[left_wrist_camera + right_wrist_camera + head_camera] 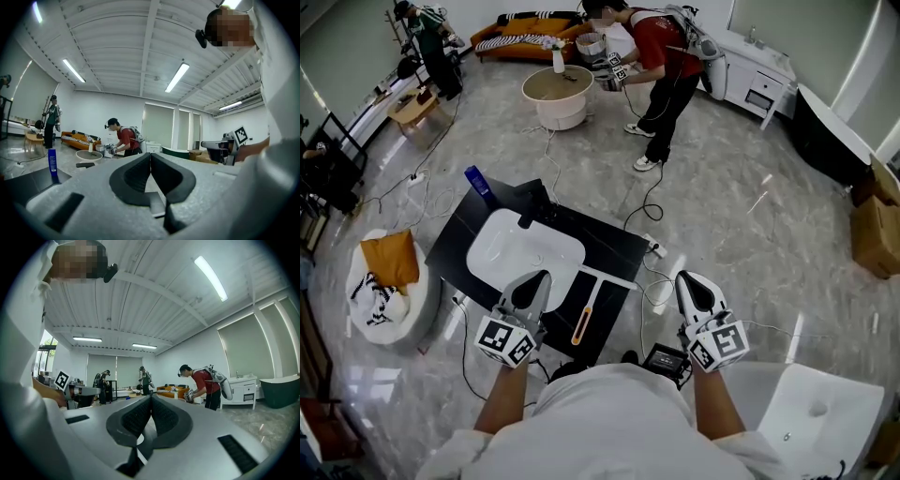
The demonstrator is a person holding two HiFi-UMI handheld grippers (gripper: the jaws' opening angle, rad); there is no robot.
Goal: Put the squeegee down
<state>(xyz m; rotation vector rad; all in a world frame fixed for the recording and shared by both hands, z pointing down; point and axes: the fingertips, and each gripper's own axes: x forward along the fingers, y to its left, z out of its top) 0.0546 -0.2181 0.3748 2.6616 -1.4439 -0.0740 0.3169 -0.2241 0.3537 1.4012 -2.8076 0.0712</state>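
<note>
Left gripper (541,277) and right gripper (685,277) level, fingers (133,178) together, empty.

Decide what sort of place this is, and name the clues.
Probably a studio staged for recording household tasks: a white basin in a black counter slab, a vanity cabinet and sofa by the walls, and cables trailing across the marble floor.

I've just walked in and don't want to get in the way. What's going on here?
A person holds a gripper in each hand above a black countertop with a white basin. The squeegee lies flat on the countertop, just right of the basin, and neither gripper touches it. The left gripper and right gripper are both shut and empty, so the squeegee looks set down. Farther back, another person in a red top bends over a round table.
</note>
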